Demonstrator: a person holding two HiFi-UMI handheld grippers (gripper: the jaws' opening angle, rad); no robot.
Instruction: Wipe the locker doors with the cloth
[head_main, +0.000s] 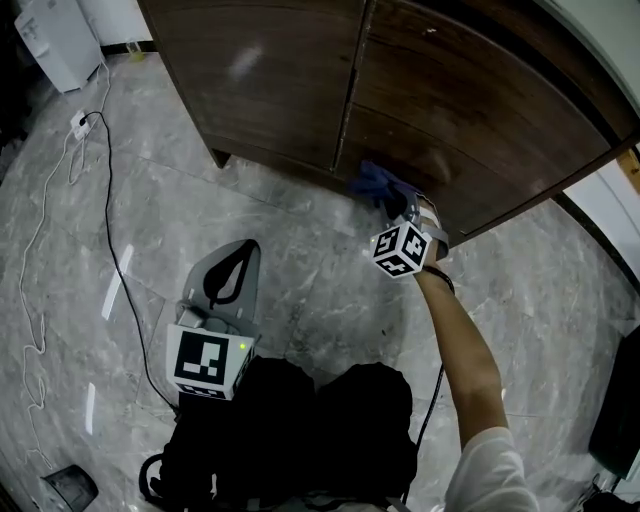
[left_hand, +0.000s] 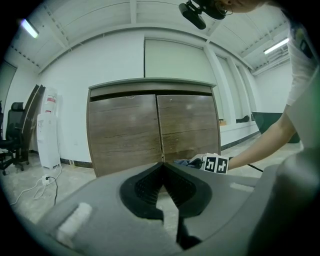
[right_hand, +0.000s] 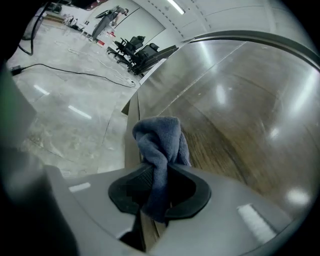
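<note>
The right gripper (head_main: 398, 212) is clamping a blue cloth (head_main: 377, 183). In the right gripper view its fingers (right_hand: 186, 176) are pinching the cloth (right_hand: 160, 142) between them, with a bunched wad sticking out past the tips and a tail hanging down behind. The wad is sitting at the bottom edge of the right locker door (head_main: 470, 120), just beside the seam where it meets the left locker door (head_main: 270, 90), and it appears to be pressing on the wood there. A bare forearm (head_main: 460, 330) in a white sleeve is reaching out to that gripper.

The left gripper (head_main: 241, 260) is hanging well apart from the locker, low over the grey marble floor (head_main: 300, 270) and pointing toward the doors. In the left gripper view its fingers (left_hand: 142, 182) are meeting at the tips with nothing between them, and both brown doors are showing full width beyond.

A black cable (head_main: 110, 200) is trailing across the floor from a white power strip (head_main: 80, 123). A white water dispenser (left_hand: 48, 130) is standing left of the locker.
</note>
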